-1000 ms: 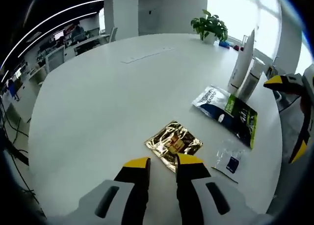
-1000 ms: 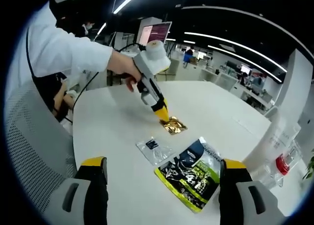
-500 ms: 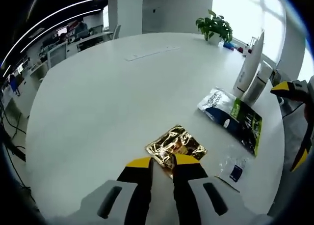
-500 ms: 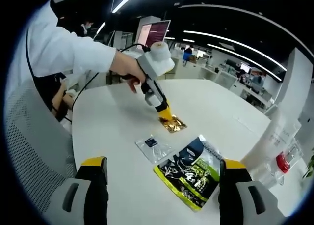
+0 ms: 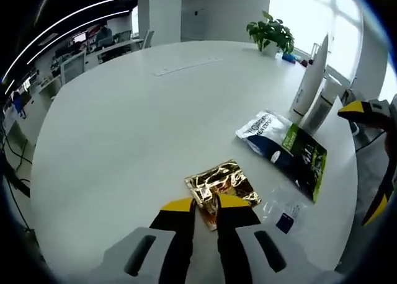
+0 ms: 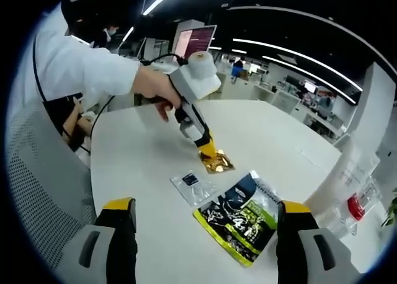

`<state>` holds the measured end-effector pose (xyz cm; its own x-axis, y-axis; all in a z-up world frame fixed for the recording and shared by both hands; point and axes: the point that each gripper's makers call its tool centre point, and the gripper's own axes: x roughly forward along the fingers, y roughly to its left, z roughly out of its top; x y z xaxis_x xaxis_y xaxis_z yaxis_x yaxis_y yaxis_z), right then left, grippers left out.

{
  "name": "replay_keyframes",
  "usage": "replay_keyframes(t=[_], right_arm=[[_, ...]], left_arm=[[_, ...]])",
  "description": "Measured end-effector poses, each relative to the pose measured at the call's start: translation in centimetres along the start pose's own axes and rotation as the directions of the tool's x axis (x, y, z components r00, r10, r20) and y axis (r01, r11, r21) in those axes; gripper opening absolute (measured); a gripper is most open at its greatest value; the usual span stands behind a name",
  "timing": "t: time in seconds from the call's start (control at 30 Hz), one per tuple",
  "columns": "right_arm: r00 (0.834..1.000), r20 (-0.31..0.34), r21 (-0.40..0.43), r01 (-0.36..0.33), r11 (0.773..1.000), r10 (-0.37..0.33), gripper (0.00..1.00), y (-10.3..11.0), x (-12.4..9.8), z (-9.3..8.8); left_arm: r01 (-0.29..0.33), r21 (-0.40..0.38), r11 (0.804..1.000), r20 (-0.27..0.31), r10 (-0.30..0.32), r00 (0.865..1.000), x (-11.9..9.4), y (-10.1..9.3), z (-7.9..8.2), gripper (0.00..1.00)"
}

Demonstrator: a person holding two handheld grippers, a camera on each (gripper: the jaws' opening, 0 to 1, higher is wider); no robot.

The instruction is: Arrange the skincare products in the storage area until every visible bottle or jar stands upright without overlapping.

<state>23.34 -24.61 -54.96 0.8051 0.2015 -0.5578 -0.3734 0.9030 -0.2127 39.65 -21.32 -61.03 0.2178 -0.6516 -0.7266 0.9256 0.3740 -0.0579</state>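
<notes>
A large round white table [image 5: 124, 123] spreads wide, mostly bare toward its far and left sides, so there is plenty of open room there. Every item sits near the right-hand rim as seen in the left gripper view.

Two tall white bottles [image 5: 308, 82] stand upright, side by side and close together, at the table's right edge. Three flat packets lie on the surface, none overlapping. The largest is one dark sachet with green and white print [image 5: 284, 152], lying just in front of the bottles. Next is one gold foil sachet [image 5: 222, 183], apart from the dark one. Smallest is one clear packet with a dark blue label [image 5: 284, 213], near the table rim.

The left gripper [image 5: 203, 204] has its yellow-tipped jaws nearly closed, pinching the near edge of the gold foil sachet. In the right gripper view, a person's hand [image 6: 155, 88] holds that gripper down onto the gold sachet. The right gripper [image 6: 205, 211] has its jaws spread wide apart, holding nothing, above the table edge.
</notes>
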Motion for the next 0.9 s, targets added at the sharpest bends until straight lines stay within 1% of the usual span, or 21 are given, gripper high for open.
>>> replay_keyframes(t=[0.07, 0.1, 0.2, 0.23, 0.27, 0.33, 0.37, 0.4, 0.47, 0.5, 0.53, 0.57, 0.63, 0.7, 0.77, 0.83, 0.9], right_arm=[[1.0, 0.001, -0.004, 0.002, 1.0, -0.002, 0.91, 0.0, 0.0, 0.1], [1.0, 0.004, -0.004, -0.001, 1.0, 0.001, 0.88, 0.0, 0.0, 0.1], [0.999, 0.035, 0.033, -0.04, 0.999, 0.039, 0.78, 0.8, 0.3, 0.8], [0.998, 0.039, 0.031, -0.047, 0.998, 0.046, 0.75, 0.9, 0.4, 1.0], [0.996, 0.052, 0.012, -0.071, 0.997, 0.07, 0.71, 1.2, 0.6, 1.4], [0.995, 0.05, -0.017, -0.08, 0.997, 0.081, 0.64, 1.2, 1.4, 2.0], [0.995, 0.055, -0.019, -0.077, 0.997, 0.078, 0.63, 0.9, 1.8, 2.4], [0.994, 0.076, -0.023, -0.078, 0.997, 0.08, 0.62, 0.6, 2.4, 3.3], [0.989, 0.12, 0.003, -0.09, 0.996, 0.089, 0.58, 0.2, 3.3, 4.5], [0.988, 0.136, 0.048, -0.078, 0.996, 0.071, 0.55, -0.4, 3.8, 5.0], [0.987, 0.144, 0.074, -0.079, 0.994, 0.068, 0.5, -0.7, 4.2, 5.2], [0.989, 0.134, 0.115, -0.084, 0.99, 0.068, 0.45, -1.0, 4.8, 5.2], [0.992, 0.113, 0.14, -0.077, 0.987, 0.061, 0.34, -1.7, 5.9, 4.9], [0.994, 0.098, 0.153, -0.063, 0.986, 0.049, 0.3, -2.2, 7.0, 4.5], [0.996, 0.07, 0.152, -0.064, 0.986, 0.054, 0.27, -2.4, 7.8, 4.0], [0.997, 0.031, 0.154, -0.069, 0.986, 0.065, 0.22, -2.2, 8.8, 3.2], [0.997, 0.015, 0.171, -0.078, 0.982, 0.076, 0.18, -2.0, 9.7, 2.8]], left_arm=[[0.008, 0.0, 1.0, -0.001, -0.008, 1.0, -0.1, -0.3, -0.1, 0.12], [0.008, 0.005, 1.0, -0.002, -0.008, 1.0, -0.1, -0.3, -0.2, 0.12], [0.006, -0.01, 1.0, 0.001, -0.006, 1.0, -0.3, -0.1, -0.4, 0.12], [0.007, -0.008, 1.0, 0.0, -0.007, 1.0, -0.3, -0.1, -0.4, 0.12], [0.004, -0.007, 1.0, -0.001, -0.004, 1.0, -0.4, -0.2, -0.5, 0.12], [0.005, -0.004, 1.0, -0.002, -0.005, 1.0, -0.5, -0.3, -0.7, 0.11], [0.008, -0.005, 1.0, -0.001, -0.008, 1.0, -0.5, -0.4, -0.7, 0.11], [0.007, -0.007, 1.0, 0.001, -0.007, 1.0, -0.5, -0.3, -0.7, 0.11], [0.006, -0.014, 1.0, 0.006, -0.006, 1.0, -0.5, -0.3, -0.7, 0.1], [0.007, -0.024, 1.0, 0.01, -0.007, 1.0, -0.5, -0.3, -0.6, 0.1], [0.007, -0.028, 1.0, 0.012, -0.007, 1.0, -0.4, -0.2, -0.6, 0.1], [0.007, -0.027, 1.0, 0.013, -0.006, 1.0, -0.4, -0.1, -0.7, 0.1], [0.014, -0.022, 1.0, 0.012, -0.013, 1.0, -0.4, -0.2, -0.6, 0.1], [0.017, -0.018, 1.0, 0.014, -0.017, 1.0, -0.3, -0.3, -0.6, 0.1], [0.021, -0.023, 1.0, 0.017, -0.021, 1.0, -0.2, -0.2, -0.5, 0.1], [0.022, -0.026, 0.999, 0.02, -0.022, 1.0, -0.1, -0.2, -0.4, 0.1], [0.026, -0.025, 0.999, 0.022, -0.025, 0.999, -0.1, -0.2, -0.4, 0.1]])
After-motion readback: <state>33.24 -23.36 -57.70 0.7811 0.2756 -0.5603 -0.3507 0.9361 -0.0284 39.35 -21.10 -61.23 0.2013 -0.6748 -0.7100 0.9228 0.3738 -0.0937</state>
